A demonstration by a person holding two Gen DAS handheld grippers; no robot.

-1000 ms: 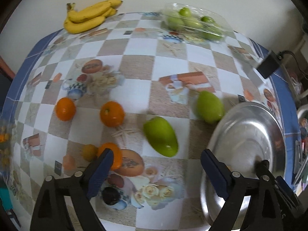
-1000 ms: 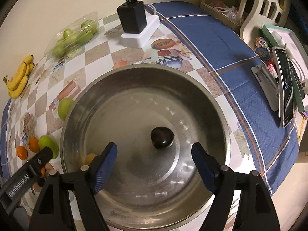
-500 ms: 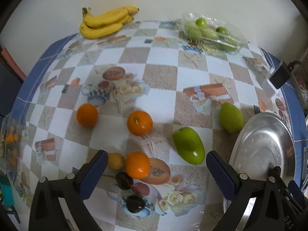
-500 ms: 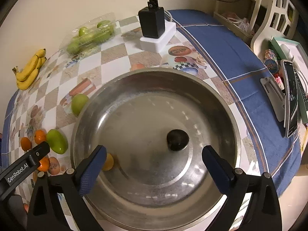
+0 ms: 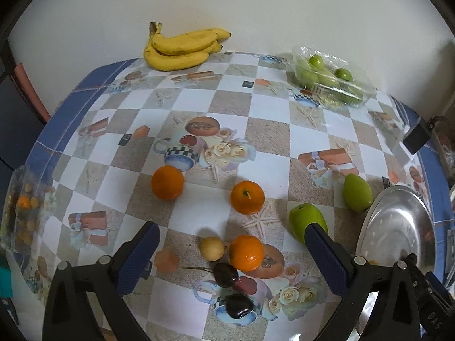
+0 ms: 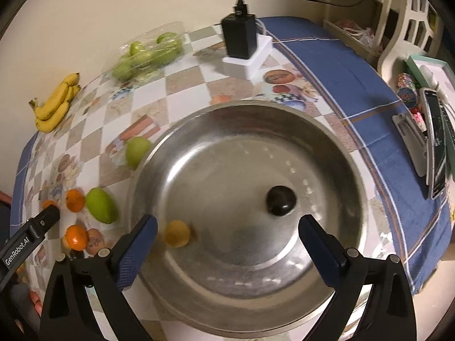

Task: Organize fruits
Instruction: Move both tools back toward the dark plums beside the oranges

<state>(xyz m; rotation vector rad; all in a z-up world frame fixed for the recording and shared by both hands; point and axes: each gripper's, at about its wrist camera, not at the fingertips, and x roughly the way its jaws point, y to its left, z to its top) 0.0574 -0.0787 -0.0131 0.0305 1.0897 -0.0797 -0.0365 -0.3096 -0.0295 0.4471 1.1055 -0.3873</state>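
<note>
The left tongs [image 5: 230,258] stand wide open with nothing between their blue, bumpy pads. They hang over a table [image 5: 273,105] covered in a shiny cloth with white and tan squares and pictures of cups and roses.

By the table's left edge lies a clear plastic pack of small fruits [image 5: 24,207]. At the far edge, against the wall, rests a curved bunch of yellow bananas [image 5: 182,47]. In the middle sit two round oranges [image 5: 167,182] and [image 5: 247,197], well apart. Nearer the tongs is a third orange [image 5: 246,253], with a small round yellow fruit [image 5: 211,248] just beside it and two dark, glossy fruits [image 5: 226,274] and [image 5: 239,305] below. Two smooth green mangoes follow: one big [image 5: 304,221], one smaller [image 5: 357,193] near the bowl's rim. At the far right corner sits a crinkly clear box of green fruits [image 5: 330,76].

The right tongs [image 6: 227,241] are also wide open and hold nothing. They hang over a big round bowl of shiny metal [image 6: 199,142] at the table's right side. Inside it lie a small yellow fruit [image 6: 177,233] on the left and a dark, shiny round fruit [image 6: 281,200] on the right, well apart. Behind the bowl, a black charger [image 6: 239,37] sits on a white block.
</note>
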